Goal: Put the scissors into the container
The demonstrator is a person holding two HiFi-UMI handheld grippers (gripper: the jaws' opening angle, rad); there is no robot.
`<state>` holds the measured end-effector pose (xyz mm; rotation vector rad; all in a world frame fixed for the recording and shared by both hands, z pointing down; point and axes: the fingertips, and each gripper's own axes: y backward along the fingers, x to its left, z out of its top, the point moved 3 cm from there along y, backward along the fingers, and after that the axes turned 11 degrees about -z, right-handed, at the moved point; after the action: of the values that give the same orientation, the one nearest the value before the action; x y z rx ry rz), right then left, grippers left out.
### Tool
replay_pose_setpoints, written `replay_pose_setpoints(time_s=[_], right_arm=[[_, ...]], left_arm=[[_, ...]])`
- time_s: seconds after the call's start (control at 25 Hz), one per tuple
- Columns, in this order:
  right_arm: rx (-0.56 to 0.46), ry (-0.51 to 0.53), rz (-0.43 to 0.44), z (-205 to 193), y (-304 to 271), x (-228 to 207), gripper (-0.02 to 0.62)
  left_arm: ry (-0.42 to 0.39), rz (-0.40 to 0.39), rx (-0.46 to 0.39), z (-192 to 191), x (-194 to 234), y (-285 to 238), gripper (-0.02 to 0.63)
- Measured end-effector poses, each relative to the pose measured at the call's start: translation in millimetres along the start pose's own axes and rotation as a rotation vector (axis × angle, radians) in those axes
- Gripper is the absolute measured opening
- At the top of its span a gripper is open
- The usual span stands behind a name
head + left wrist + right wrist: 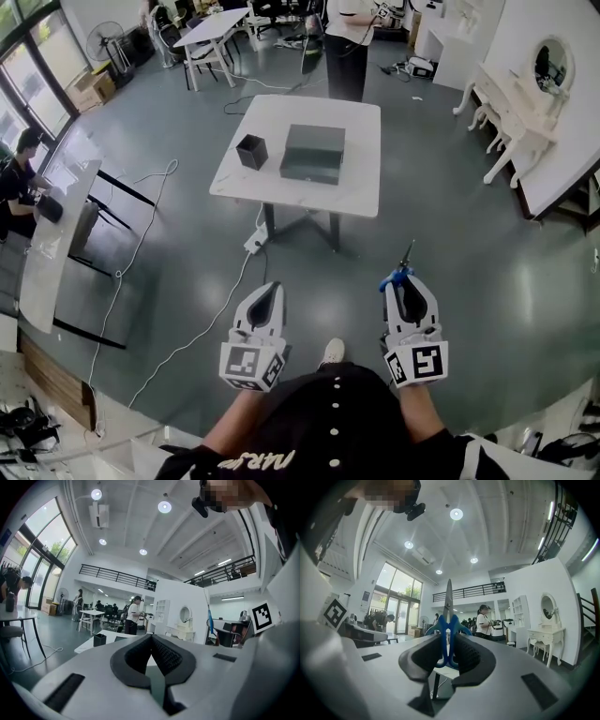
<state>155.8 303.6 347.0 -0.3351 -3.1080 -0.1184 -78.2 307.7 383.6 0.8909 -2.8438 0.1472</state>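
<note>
In the head view we stand well apart from the white table (361,183), which carries a small black container (251,151) and, just beside it, a larger dark box (313,153). Our right gripper (405,281) carries the scissors (397,275) with the blades jutting ahead, and our left gripper (270,287) carries nothing. A cable (225,300) and a power strip (255,242) lie on the floor in front of the table, so a snagged foot could jolt the scissors loose. In the left gripper view the fingers are pressed together with nothing between them. That hand cannot steady the container unless we spread them first, and the container looks light enough to tip if a blade catches its rim. In the right gripper view the fingers pinch only the blue handles, and the long blade stands free beyond them. With the hold so far from the tip, we judge the scissors could pivot or slip between the pads, so the point might miss the narrow opening. We also cannot tell which of the two is the intended container, so we could drop the scissors into the wrong one.
</note>
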Motion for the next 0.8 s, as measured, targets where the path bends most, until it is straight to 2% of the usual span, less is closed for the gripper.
replay_pose_setpoints(time_s=[0.4, 0.8], right_arm=[[-0.017, -0.014, 0.049, -8.1, -74.2, -37.7, 0.097], [-0.002, -0.017, 0.114, -19.6, -118.4, -50.1, 0.097]], left_arm=[[-0.014, 0.043, -0.024, 10.9, 22.7, -74.0, 0.026], [0.016, 0.094, -0.023, 4.7, 30.6, -105.8, 0.026]])
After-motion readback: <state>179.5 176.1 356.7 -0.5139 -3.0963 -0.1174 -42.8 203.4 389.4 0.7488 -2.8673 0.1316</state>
